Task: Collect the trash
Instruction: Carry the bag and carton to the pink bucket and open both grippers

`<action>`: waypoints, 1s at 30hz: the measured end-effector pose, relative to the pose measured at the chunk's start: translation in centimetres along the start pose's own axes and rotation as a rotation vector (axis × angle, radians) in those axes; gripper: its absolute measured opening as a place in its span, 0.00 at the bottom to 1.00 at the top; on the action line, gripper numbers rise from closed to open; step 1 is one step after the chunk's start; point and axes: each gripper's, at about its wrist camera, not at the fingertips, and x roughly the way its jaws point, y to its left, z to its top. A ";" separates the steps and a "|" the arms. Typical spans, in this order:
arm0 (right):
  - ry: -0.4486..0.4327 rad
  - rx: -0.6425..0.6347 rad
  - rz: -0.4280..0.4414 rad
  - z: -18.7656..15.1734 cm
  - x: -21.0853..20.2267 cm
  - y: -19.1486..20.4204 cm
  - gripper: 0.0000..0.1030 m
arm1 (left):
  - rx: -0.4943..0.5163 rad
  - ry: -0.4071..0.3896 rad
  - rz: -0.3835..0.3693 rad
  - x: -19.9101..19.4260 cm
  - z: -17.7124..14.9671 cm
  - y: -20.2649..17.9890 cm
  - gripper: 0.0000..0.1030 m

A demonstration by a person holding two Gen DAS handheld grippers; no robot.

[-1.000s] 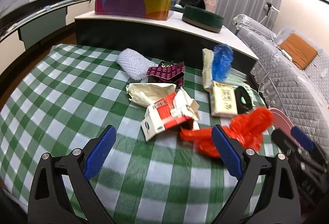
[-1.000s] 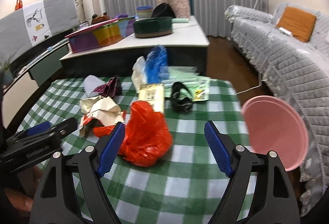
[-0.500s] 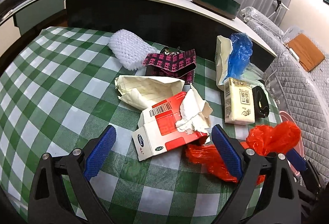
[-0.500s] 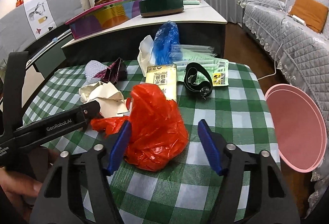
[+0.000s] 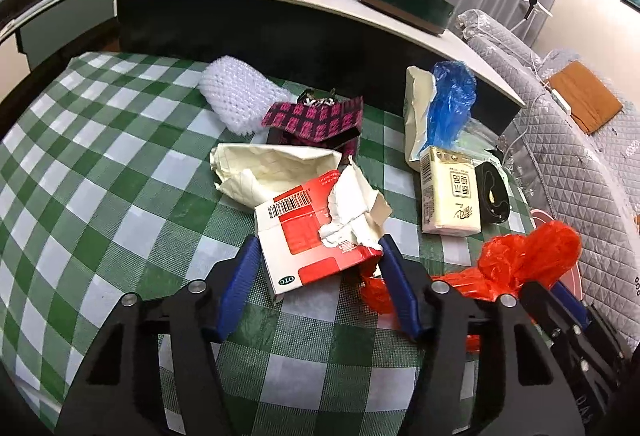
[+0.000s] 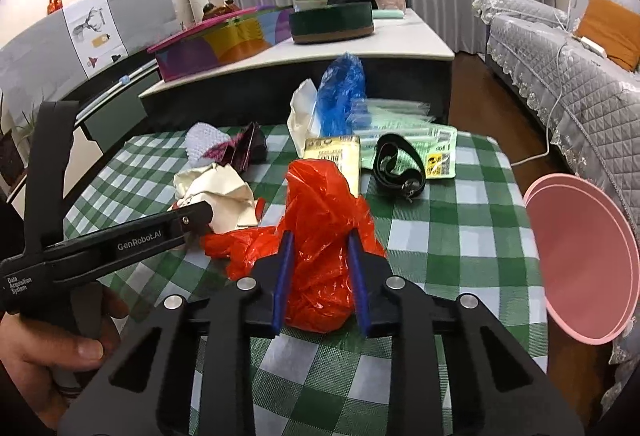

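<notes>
Up close from the left wrist view: left tongs (image 5: 318, 264) closing around the torn red-and-white cardboard box (image 5: 316, 232), box lying between the blue pads, both pads at its edges, firm pressing not certain. Behind the box, crumpled cream paper (image 5: 272, 172) on the green-and-white checked desk (image 5: 100, 188). Farther back, a white knitted cloth (image 5: 236, 100) and a folded pink-and-black patterned wrapper (image 5: 316, 120). To the right, a cream tissue pack with printed characters (image 5: 450, 196), a black strap loop (image 5: 494, 192) touching it, and a crumpled blue plastic bag (image 5: 452, 104) against a white paper bag (image 5: 416, 116). At lower right, a crumpled red plastic bag (image 5: 528, 260) with the other tool's black frame under it.

Next, from the right wrist view: right tongs (image 6: 320, 272) narrowing on the red plastic bag (image 6: 324, 220), both blue pads sunk into its sides, bag bulging up between them, near the desk's (image 6: 460, 236) middle. Left tongs (image 6: 196, 216) reaching in from the left, gripped by a bare hand (image 6: 52, 348), tip over the cream paper (image 6: 220, 192). Beyond the bag, the tissue pack (image 6: 332, 152), strap loop (image 6: 396, 164) on a pale green printed packet (image 6: 436, 152), blue bag (image 6: 342, 92). Off the desk's right edge, a round pink plastic basin (image 6: 580, 260).
</notes>
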 end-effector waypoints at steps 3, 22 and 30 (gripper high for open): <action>-0.020 -0.011 -0.006 0.2 -0.8 0.1 0.25 | 0.003 -0.017 -0.006 -0.6 0.0 0.0 0.56; -0.120 -0.027 -0.148 1.2 -8.2 -1.8 0.22 | 0.050 -0.104 -0.057 -5.3 -0.7 -1.2 0.56; -0.152 0.009 -0.208 2.8 -12.4 -5.1 0.22 | 0.079 -0.121 -0.085 -7.0 -1.3 -2.6 0.55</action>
